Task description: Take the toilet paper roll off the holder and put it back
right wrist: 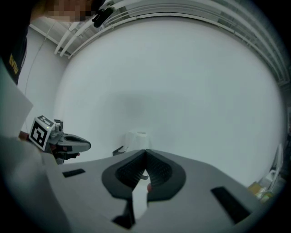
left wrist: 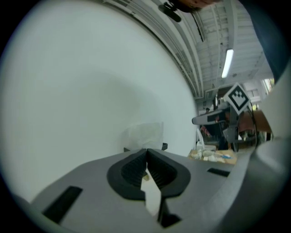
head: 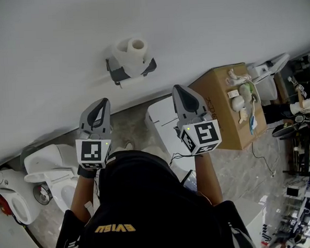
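Just short of a plain white wall (head: 46,54), a person in a dark shirt (head: 150,210) held two grippers side by side, both aimed at the toilet paper roll (head: 131,55). The roll sat on its dark grey holder (head: 119,75), which was fixed to the wall, with a loose sheet hanging below it. Neither gripper touched the roll or the holder; both were well apart from them.

The left gripper (head: 105,101) had its jaws closed, tips meeting, with nothing between them. The right gripper (head: 176,87) showed the same: jaws shut tip to tip and empty. In each gripper view the roll appeared just above the joined jaw tips, a little way off against the wall.

Below the grippers lay a grey stone floor (head: 131,125). A white toilet (head: 50,169) stood at the lower left of the head view, with a second white fixture (head: 10,195) beside it. To the right of the right gripper stood a cardboard box (head: 222,111) carrying several small pale items on its top. A white block-shaped object (head: 163,125) sat between the box and the grippers, partly hidden by the right gripper.
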A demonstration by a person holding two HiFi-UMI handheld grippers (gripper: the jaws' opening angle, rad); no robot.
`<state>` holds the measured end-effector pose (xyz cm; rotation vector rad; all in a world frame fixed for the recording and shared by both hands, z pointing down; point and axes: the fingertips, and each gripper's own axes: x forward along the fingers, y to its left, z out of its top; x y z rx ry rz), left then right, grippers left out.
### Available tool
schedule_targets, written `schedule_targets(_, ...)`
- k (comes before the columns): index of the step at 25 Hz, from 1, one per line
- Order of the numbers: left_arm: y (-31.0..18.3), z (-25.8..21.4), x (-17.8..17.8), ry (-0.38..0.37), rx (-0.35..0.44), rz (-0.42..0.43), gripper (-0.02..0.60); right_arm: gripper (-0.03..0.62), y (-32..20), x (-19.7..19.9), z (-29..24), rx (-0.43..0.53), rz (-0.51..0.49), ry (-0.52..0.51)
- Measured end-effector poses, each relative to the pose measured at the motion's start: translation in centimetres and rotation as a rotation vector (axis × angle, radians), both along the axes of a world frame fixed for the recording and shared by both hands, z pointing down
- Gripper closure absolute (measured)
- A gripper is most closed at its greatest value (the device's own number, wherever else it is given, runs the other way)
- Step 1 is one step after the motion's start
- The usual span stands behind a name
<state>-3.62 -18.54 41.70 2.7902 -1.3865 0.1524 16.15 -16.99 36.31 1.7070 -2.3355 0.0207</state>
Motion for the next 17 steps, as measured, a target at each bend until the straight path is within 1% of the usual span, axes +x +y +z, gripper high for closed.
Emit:
schedule_targets(2, -0.1, -0.2, -0.3, 0.058, -0.026, -0.005, 0.569, 0.6, 0.1, 0.2, 0.1, -0.004, -0.009, 0.018)
schedule_targets(3, -0.2, -0.3, -0.5, 0.066, -0.023, -0.01, 0.569, 0.6, 0.3, 0.3, 0.0, -0.005, -0.01, 0.015)
schedule_targets(6, -0.2, -0.3, -0.4, 0.058, -0.015, -0.022, 0.569, 0.6, 0.7, 0.6, 0.2, -0.013, -0.008, 0.002)
schedule_targets(10, 0.4, 0.8, 0.3, 0.029, -0.024, -0.004, 0.569, 0.6, 1.0, 0.6, 0.4, -0.019, -0.007, 0.015)
schedule_targets(11, 0.5, 1.0, 0.5, 0.037, -0.036, 0.006, 0.569, 0.6, 1.0, 0.7, 0.4, -0.017, -0.004, 0.022)
schedule_targets(14, 1.0, 1.4, 0.9, 0.123, -0.097, 0.043, 0.569, 0.6, 1.1, 0.8, 0.7, -0.026, -0.015, 0.049)
schedule_targets(15, 1.3, 1.5, 1.1, 0.127, -0.104, 0.051, 0.569, 0.6, 1.2, 0.8, 0.8, -0.035, -0.029, 0.064)
schedule_targets(17, 1.9, 2.1, 1.6, 0.096, -0.106, 0.061, 0.569, 0.6, 1.4, 0.9, 1.2, -0.053, -0.065, 0.099)
